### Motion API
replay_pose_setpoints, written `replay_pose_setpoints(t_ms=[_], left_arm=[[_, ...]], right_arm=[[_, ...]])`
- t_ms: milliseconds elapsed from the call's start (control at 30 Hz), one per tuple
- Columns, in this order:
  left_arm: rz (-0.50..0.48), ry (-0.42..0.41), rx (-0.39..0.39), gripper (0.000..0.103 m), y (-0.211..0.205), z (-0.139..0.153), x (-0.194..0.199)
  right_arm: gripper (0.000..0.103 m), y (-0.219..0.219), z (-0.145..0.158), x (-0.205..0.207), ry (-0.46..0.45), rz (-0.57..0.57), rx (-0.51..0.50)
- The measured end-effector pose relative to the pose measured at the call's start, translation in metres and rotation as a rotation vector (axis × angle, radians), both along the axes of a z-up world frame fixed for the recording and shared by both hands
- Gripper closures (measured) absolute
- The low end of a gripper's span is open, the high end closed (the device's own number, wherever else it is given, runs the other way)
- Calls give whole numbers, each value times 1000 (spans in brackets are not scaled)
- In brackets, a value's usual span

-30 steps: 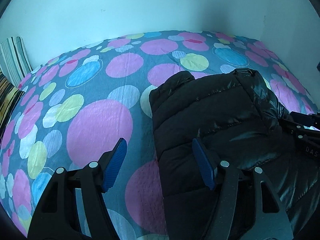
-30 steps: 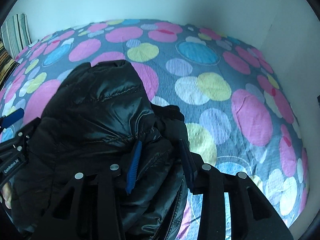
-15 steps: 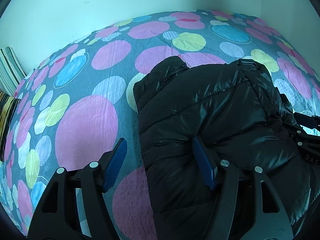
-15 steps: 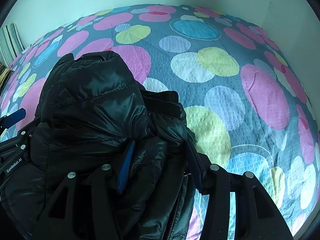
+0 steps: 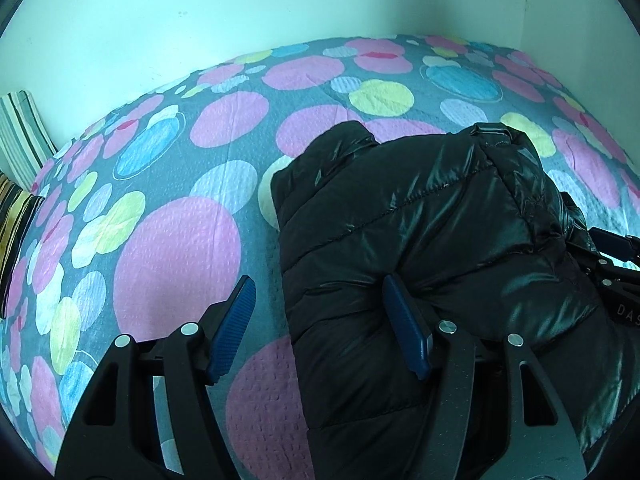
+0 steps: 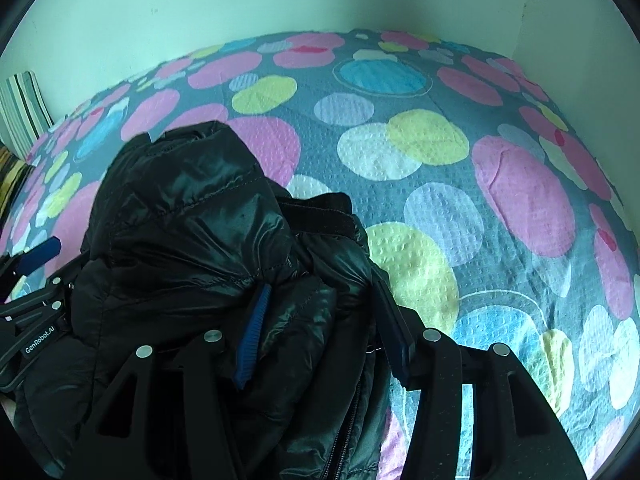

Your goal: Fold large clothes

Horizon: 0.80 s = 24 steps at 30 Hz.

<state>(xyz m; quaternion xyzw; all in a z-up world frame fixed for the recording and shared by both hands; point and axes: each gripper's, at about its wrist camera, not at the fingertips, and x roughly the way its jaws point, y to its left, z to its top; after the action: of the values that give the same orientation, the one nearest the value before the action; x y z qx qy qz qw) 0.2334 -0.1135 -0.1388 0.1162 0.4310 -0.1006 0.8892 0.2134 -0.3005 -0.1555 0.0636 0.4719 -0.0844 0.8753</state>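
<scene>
A shiny black puffer jacket lies bunched in a folded heap on the dotted bedspread. My left gripper is open at the heap's left edge. Its right finger presses into the padding and its left finger hovers over the bedspread. In the right wrist view the jacket fills the lower left. My right gripper is open astride the jacket's right edge, with a bulge of fabric and the zipper side between its fingers. Each gripper shows at the edge of the other's view.
The bedspread stretches to pale walls behind and to a wall corner at the right. A striped pillow leans at the far left, also in the right wrist view as the striped pillow.
My right gripper's fingers have spread a little wider around the jacket fabric. Both cameras dipped toward the heap and rose again. The left gripper stayed open.
</scene>
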Motion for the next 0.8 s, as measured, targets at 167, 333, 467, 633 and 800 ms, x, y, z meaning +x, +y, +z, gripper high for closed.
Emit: replay_pose_setpoints(t_ms=[167, 333, 467, 633, 800], left_arm=[[33, -14, -22, 36, 21, 19, -9], [90, -75, -62, 35, 58, 48, -38], [107, -66, -103, 35, 81, 51, -70], [102, 1, -166, 35, 90, 36, -93], [56, 55, -166, 35, 72, 13, -92]], right_arm=[[51, 2, 41, -22, -83, -24, -6], [51, 22, 94, -67, -173, 12, 27], [51, 51, 104, -95, -172, 87, 17], [51, 66, 82, -108, -106, 123, -7], [51, 53, 50, -107, -27, 84, -13]])
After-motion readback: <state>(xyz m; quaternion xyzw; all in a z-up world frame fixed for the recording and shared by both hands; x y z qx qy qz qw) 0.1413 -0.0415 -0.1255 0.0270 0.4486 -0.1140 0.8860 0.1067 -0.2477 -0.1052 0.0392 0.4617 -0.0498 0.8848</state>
